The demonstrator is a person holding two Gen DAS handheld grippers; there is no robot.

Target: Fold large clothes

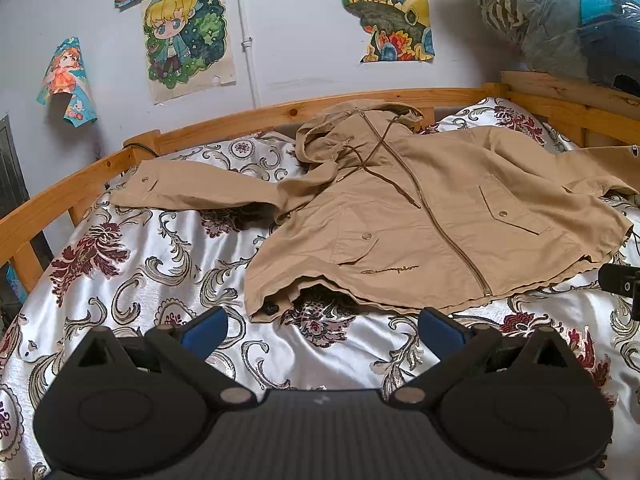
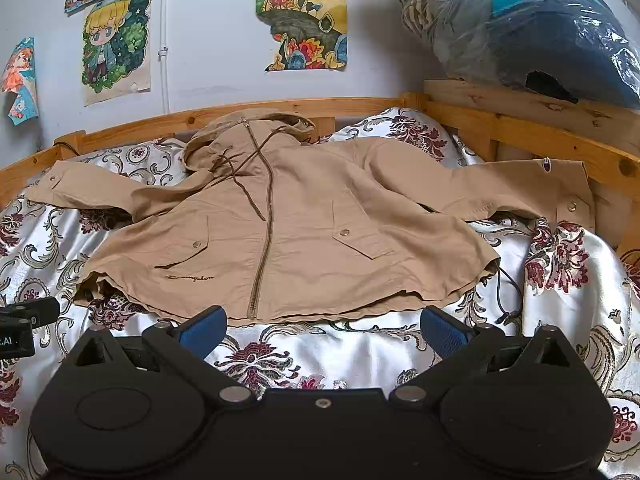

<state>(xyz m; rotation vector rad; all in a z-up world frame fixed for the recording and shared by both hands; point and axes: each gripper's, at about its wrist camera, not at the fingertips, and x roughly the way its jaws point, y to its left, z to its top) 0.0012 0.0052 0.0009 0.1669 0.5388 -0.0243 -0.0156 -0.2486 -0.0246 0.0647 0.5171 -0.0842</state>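
Observation:
A tan hooded zip jacket (image 1: 420,216) lies front up and spread out on the bed, hood toward the wall, both sleeves stretched sideways. It also shows in the right wrist view (image 2: 304,232). My left gripper (image 1: 322,330) is open and empty, just short of the jacket's hem near its left corner. My right gripper (image 2: 322,328) is open and empty, just short of the hem near the zip's lower end. The right sleeve cuff (image 2: 568,200) rests against the wooden bed rail.
The bed has a shiny white floral cover (image 1: 140,280) and a wooden rail (image 1: 240,120) along the wall. A plastic-wrapped bundle of bedding (image 2: 520,28) sits on the right end board. Posters (image 1: 188,36) hang on the wall. A dark cord (image 2: 508,292) trails from the hem's right corner.

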